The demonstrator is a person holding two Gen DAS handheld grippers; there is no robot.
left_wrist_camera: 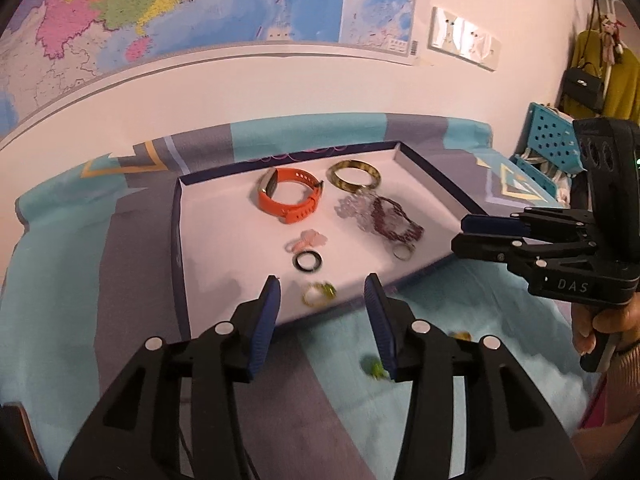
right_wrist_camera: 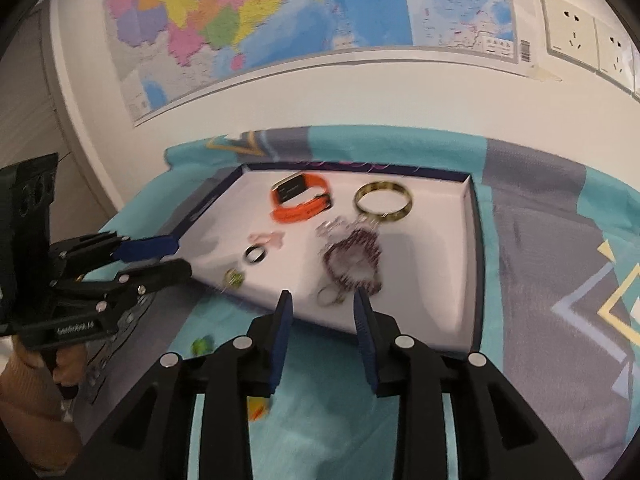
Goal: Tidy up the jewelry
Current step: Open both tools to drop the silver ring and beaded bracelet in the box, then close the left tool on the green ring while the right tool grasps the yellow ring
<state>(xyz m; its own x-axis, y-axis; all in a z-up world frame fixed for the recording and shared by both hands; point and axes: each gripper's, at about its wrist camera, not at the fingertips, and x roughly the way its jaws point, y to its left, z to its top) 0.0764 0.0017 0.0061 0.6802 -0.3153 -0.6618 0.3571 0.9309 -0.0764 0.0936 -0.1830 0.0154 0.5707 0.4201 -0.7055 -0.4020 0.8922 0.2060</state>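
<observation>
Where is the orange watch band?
The orange rubber watch band lies at the far end of the white tray, left of the gold-and-black bangle in both views.

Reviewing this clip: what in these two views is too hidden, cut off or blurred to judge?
- Small green piece on the cloth, left wrist view: partly behind a finger, blurred; its type is unclear.
- Yellow-orange piece, right wrist view: mostly hidden under the right gripper.
- Bead bracelets, right wrist view: motion blur merges them; their number is unclear.
- Left gripper, right wrist view: its body runs off the left edge.
</observation>
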